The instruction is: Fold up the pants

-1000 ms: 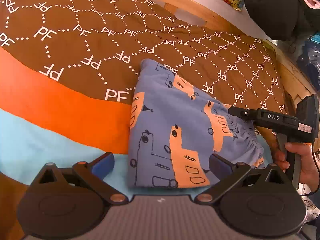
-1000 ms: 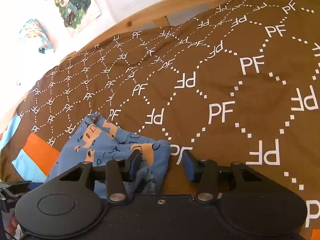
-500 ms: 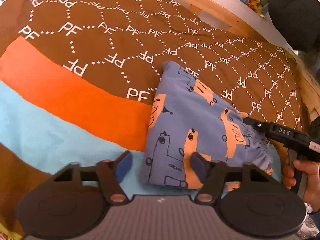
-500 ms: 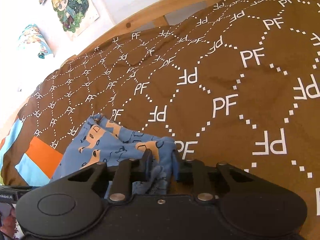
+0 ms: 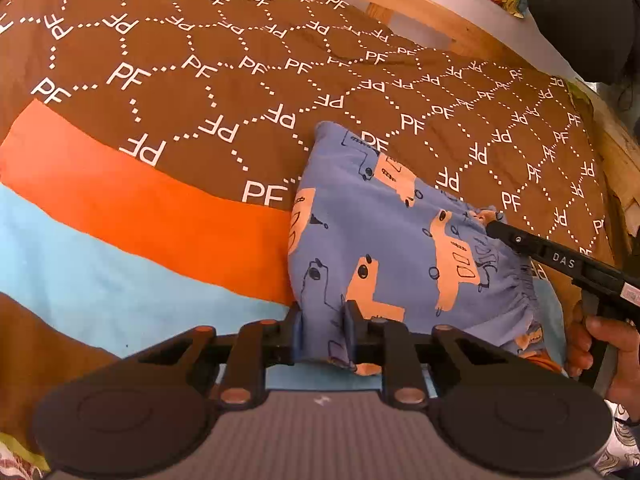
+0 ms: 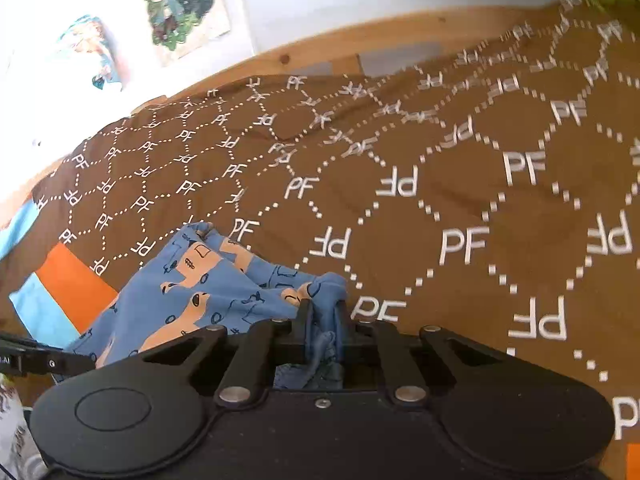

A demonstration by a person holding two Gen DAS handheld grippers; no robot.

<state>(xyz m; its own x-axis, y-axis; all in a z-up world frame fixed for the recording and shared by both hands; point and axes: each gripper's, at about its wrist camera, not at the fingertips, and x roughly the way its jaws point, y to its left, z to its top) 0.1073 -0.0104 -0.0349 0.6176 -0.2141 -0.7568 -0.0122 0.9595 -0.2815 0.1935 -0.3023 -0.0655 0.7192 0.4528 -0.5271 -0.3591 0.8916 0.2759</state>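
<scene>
So the bed (image 5: 160,80) was covered with a brown bedspread (image 5: 240,40) printed with white "PF" letters in dotted hexagons, and an orange stripe (image 5: 140,208) and a light blue stripe (image 5: 120,280) were seen running across its left part.

The pants (image 5: 380,248), blue with peach vehicle prints, were laid folded into a compact bundle on the bedspread, partly over the stripes, a bit right of the middle in the left wrist view. The gathered waistband (image 5: 516,292) was turned toward the right side.

The left tool (image 5: 322,336) was found at the near left corner of the bundle. Its jaws were closing, with a fold of the blue fabric already pinched between the pads, so the gap was narrow and filled with cloth.

Further right, the right tool (image 5: 494,226) was seen reaching in from the edge, its tip on the far corner of the waistband, and it was held by a hand (image 5: 600,344). From its own camera, the right tool (image 6: 324,320) was shown with jaws closing too, bunched blue fabric squeezed between them, only a thin gap left. The rest of the pants (image 6: 200,288) was spread out to the left of it there.

A wooden bed frame (image 6: 320,44) was visible along the far side, with posters (image 6: 180,4) stuck on the white wall behind.
</scene>
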